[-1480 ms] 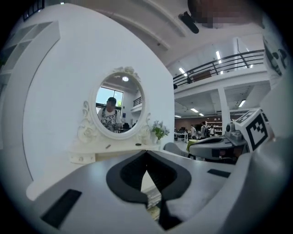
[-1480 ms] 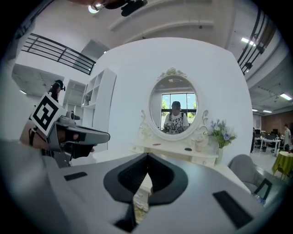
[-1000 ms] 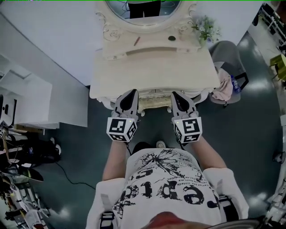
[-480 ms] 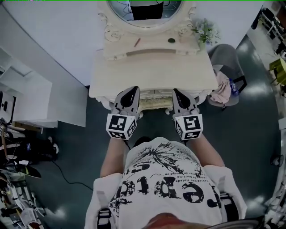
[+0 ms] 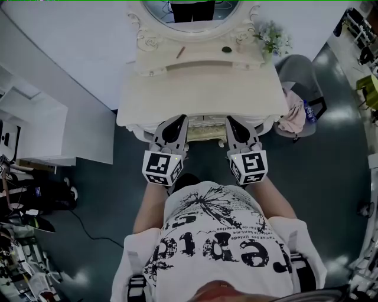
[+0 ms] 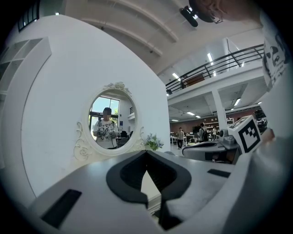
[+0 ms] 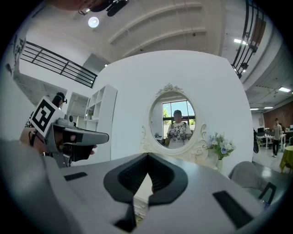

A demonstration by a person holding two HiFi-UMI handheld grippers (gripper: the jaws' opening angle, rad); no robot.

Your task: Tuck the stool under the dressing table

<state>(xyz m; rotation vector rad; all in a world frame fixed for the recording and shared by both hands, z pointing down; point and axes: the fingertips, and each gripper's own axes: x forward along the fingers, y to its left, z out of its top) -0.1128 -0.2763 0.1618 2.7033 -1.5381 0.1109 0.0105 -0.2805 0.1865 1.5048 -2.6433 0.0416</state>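
Pushed further in than a second ago, leaving only a narrow cream strip of the stool (image 5: pixel 205 134) showing below the front edge of the dressing table (image 5: pixel 201 94), the rest already underneath. Flanked by the left gripper (image 5: pixel 176 122) and the right gripper (image 5: pixel 233 122), each with jaws closed tip to tip on nothing, noses reaching that front edge. Further out, a mirror (image 5: pixel 190 9) along the table's back edge, flowers (image 5: pixel 271 38) at its right back corner, and a grey chair (image 5: pixel 298 71) just off its right side.
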